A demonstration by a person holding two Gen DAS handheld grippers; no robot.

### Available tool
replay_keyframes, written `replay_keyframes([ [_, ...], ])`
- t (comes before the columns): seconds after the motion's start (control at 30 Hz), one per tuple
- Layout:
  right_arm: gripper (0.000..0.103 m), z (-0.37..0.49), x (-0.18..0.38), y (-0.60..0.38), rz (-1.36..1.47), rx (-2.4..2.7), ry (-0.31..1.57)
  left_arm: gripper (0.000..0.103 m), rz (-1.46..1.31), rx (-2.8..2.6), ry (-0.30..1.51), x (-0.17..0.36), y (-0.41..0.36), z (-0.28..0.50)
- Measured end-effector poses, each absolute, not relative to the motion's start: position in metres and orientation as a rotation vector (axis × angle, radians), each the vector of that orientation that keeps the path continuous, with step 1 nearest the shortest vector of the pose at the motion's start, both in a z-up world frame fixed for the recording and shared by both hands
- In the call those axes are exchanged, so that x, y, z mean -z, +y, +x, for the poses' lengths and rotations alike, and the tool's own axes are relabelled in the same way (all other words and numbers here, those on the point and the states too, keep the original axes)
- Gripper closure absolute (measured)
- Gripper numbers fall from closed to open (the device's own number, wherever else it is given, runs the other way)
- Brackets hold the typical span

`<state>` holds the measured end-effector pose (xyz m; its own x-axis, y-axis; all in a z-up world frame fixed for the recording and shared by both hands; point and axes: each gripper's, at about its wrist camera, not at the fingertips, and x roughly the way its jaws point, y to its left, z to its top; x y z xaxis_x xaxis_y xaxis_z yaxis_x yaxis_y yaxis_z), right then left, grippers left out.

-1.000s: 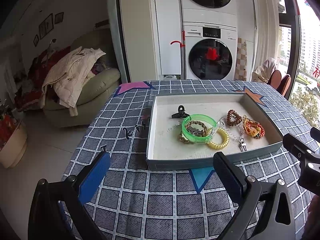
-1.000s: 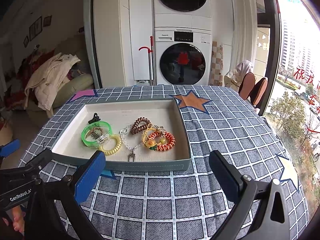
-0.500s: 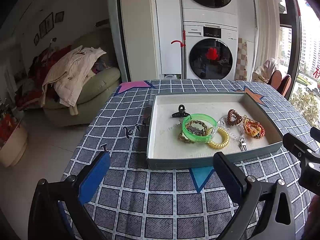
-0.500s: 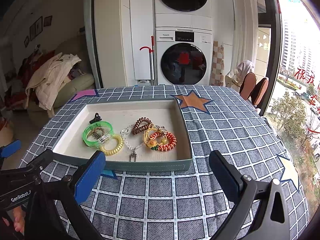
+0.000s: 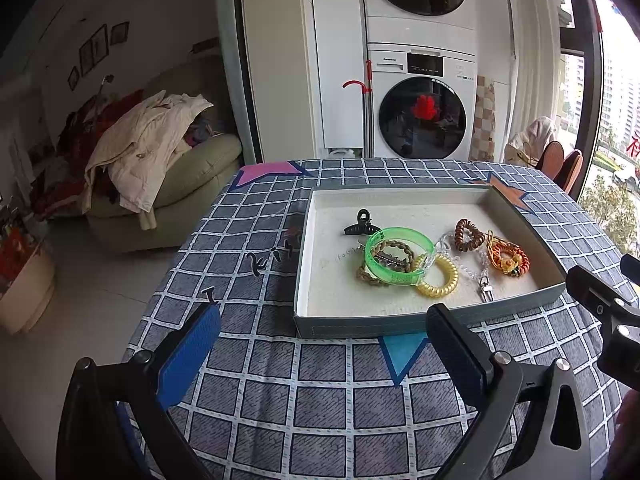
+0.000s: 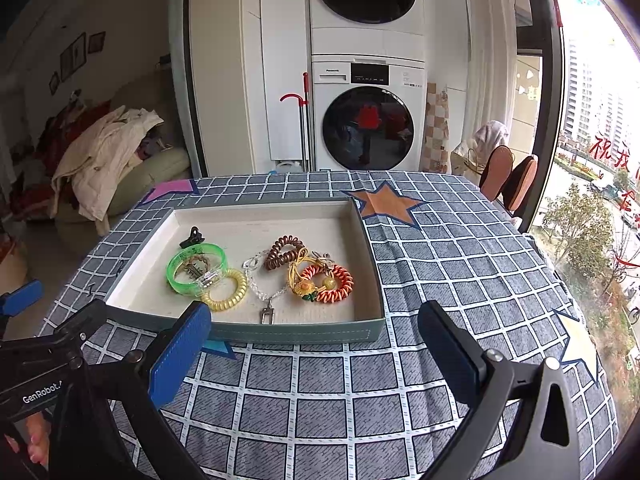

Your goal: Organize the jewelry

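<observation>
Both grippers hovered over checked tablecloth [image 6: 460,264], short of tray [image 5: 360,326]. Left gripper [image 5: 320,344] spread wide, empty. Right gripper [image 6: 312,344] spread wide too, nothing held. Jewelry lay in tray ahead of both: green bangle [image 6: 196,268] overlapping yellow coil tie [image 6: 226,290], orange coil bracelet [image 6: 330,282] to right, black claw clip [image 5: 362,224] behind bangle.

Tablecloth [image 6: 440,264]: blue-grey, white grid, orange star [image 6: 386,204]. Tray [image 6: 296,334]: grey-green outside, cream inside. Bangle [image 6: 196,268] was translucent green; coil ties yellow [image 6: 226,290], brown [image 6: 284,252], orange-and-white [image 6: 332,282]. Claw clip [image 5: 361,224] black.
</observation>
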<state>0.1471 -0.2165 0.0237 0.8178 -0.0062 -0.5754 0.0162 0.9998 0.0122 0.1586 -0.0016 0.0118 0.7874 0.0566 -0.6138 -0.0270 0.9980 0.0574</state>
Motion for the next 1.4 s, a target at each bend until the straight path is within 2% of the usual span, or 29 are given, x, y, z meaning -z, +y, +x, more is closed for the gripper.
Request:
replay_keyframes([
  [1.4, 0.000, 0.1471, -0.0277, -0.2161, 0.022, 0.010, 0.608, 0.000, 0.035, -0.042, 0.671, -0.0139, -0.0042, 0.1597],
])
